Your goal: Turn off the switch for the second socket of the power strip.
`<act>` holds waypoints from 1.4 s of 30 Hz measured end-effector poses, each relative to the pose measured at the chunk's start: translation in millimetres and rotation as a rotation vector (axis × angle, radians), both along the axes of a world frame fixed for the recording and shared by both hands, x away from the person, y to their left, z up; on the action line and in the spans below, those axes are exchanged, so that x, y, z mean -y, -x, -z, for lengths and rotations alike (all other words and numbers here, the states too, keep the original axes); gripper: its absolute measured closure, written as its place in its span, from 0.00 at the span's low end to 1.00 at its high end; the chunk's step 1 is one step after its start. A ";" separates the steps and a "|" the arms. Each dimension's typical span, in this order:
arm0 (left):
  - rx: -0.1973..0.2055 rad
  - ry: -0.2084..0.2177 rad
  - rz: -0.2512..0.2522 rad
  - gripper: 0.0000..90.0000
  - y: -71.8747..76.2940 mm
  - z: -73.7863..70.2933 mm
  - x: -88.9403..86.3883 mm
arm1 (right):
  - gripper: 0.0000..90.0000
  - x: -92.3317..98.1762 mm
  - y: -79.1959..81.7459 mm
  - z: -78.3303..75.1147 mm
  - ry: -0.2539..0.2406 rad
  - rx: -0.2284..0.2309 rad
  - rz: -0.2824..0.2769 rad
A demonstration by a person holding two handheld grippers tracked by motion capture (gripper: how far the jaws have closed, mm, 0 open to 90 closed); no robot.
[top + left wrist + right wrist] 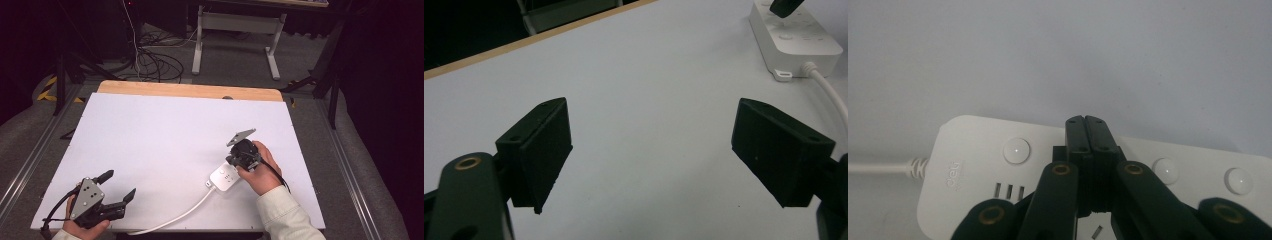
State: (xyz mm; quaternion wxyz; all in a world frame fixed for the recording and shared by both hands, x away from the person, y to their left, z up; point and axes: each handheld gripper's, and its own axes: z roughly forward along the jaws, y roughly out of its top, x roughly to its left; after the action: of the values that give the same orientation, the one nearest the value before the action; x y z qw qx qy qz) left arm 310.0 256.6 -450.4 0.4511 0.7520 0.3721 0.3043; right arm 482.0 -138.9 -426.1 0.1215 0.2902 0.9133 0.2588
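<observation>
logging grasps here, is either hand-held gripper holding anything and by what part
Nothing is held. The left hand-held gripper is open over bare table; the right hand-held gripper is shut with nothing between its jaws, its tip over the white power strip.

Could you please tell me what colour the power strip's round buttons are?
White, like the power strip itself; the buttons show best in the right gripper view.

We see the flat white tabletop point(165, 145) evenly and brightly lit from above, its surroundings falling into darkness. Shadows are soft. Both gripper views look slightly grainy and soft-focused.
</observation>
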 end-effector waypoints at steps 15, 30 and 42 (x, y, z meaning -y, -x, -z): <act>0.003 0.001 -0.003 0.19 -0.5 0.1 0.2 | 0.99 5.2 9.7 -22.1 -0.068 0.045 -0.010; 0.000 0.000 -0.001 0.19 -0.3 0.1 -0.2 | 0.90 5.0 14.0 -30.2 -0.091 0.074 -0.022; -0.002 0.005 -0.003 0.19 -0.1 0.2 0.1 | 0.72 14.8 24.6 -43.8 -0.209 0.156 -0.055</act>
State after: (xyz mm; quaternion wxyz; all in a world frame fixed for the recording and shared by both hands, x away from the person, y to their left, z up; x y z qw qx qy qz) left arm 310.2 256.5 -450.6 0.4523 0.7506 0.3744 0.3032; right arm 457.4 -153.6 -382.3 0.1543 0.2552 0.8766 0.3778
